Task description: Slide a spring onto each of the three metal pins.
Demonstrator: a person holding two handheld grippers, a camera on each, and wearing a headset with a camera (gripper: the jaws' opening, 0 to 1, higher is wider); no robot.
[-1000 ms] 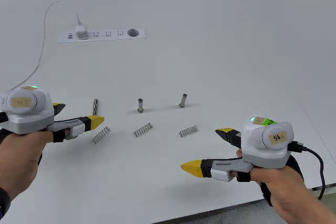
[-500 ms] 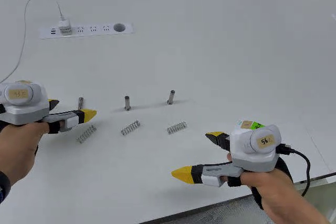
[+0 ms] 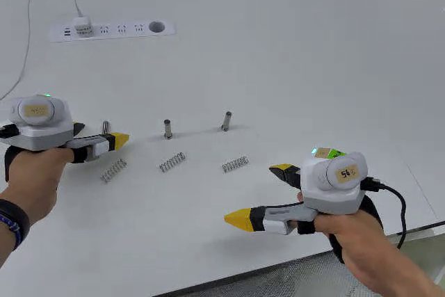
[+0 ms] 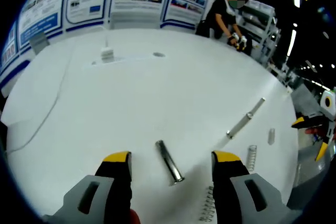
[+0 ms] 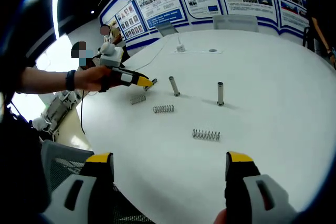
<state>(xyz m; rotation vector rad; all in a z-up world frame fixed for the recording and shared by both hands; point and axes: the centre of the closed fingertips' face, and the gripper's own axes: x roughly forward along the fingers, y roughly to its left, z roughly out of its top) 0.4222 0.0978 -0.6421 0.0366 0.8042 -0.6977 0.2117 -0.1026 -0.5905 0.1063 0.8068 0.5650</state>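
Leftmost pin between the left gripper's parted fingers; right gripper also parted, nearest spring ahead, untouched.

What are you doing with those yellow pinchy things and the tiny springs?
A person holds a gripper in each hand over a white table. Three metal pins stand in a row, and a spring lies in front of each one. No spring is on a pin yet. The left gripper points its open jaws at the leftmost pin. The right gripper hovers open nearer the person, holding nothing.
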